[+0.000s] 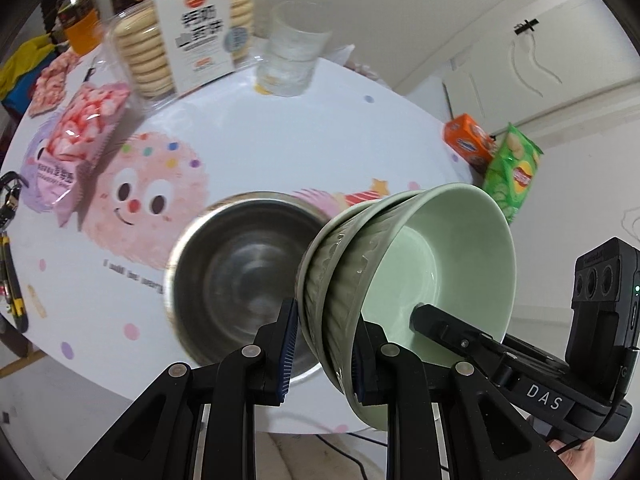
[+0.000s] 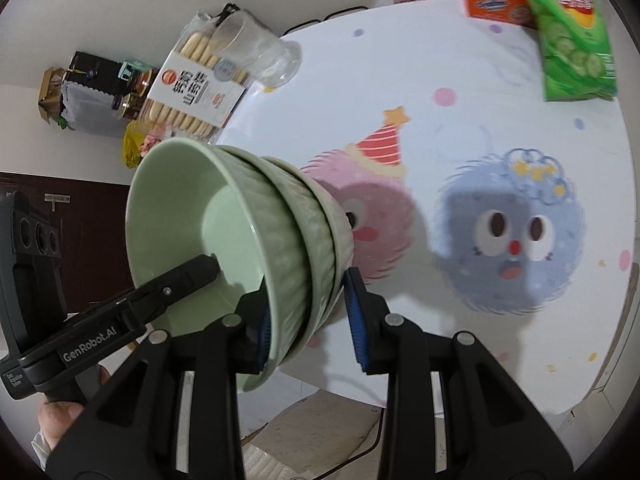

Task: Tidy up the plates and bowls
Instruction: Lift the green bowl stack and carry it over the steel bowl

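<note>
Sitting at six o'clock on the cartoon-print table (image 1: 280,128), a steel bowl (image 1: 240,276) lies left of the stacked green bowls (image 1: 420,264), tilted in the air above the table's near edge. The left hand-held gripper (image 1: 324,352) grasps their rim at seven o'clock; the right hand-held gripper (image 2: 310,320) clamps the opposite rim.

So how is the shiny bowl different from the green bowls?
The metal bowl is silver and smooth; the green bowls are ribbed outside. The metal bowl sits upright on the table, but the green bowls are tipped sideways in the air, gripped by the left gripper and right gripper. The metal bowl is single; the green bowls are nested. Both are empty.
</note>
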